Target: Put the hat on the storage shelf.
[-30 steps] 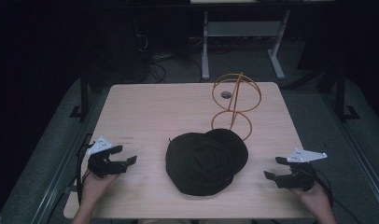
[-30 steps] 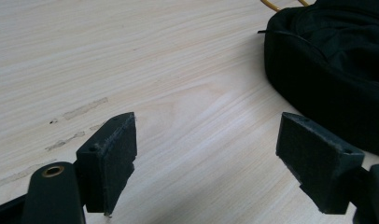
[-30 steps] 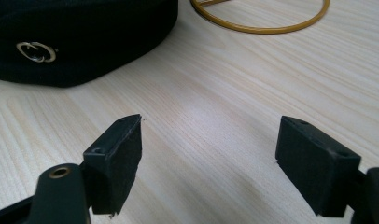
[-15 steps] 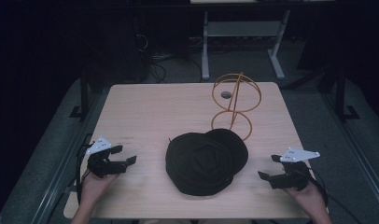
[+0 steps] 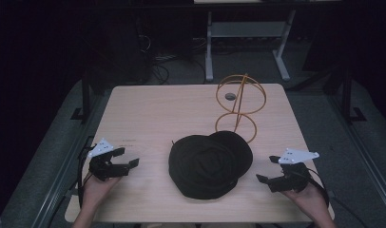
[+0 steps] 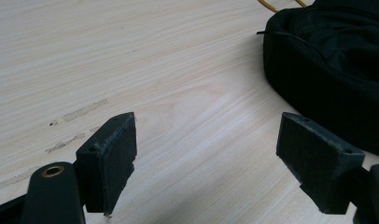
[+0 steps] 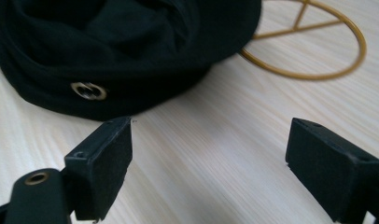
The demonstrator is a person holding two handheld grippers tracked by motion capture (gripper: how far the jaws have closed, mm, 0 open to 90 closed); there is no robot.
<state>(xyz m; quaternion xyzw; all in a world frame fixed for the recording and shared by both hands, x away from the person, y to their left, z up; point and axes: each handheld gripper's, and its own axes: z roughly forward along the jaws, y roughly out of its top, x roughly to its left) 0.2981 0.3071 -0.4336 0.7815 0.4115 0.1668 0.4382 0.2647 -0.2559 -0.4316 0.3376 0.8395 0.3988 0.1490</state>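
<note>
The soft black fabric cap is light and floppy; pinch its brim at 3 o'clock with your right gripper, whose jaws have just spread. Your left gripper is released too.

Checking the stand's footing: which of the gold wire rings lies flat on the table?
The lower gold wire ring, beside the black fabric cap; the two upper crossed rings stand upright on the stem.

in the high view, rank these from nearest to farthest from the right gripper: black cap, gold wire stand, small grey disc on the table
1. black cap, just to the left of the right gripper, at the table's near middle.
2. gold wire stand, behind the cap, toward the far edge.
3. small grey disc, farthest, seen through the stand's upper ring near the far edge.
</note>
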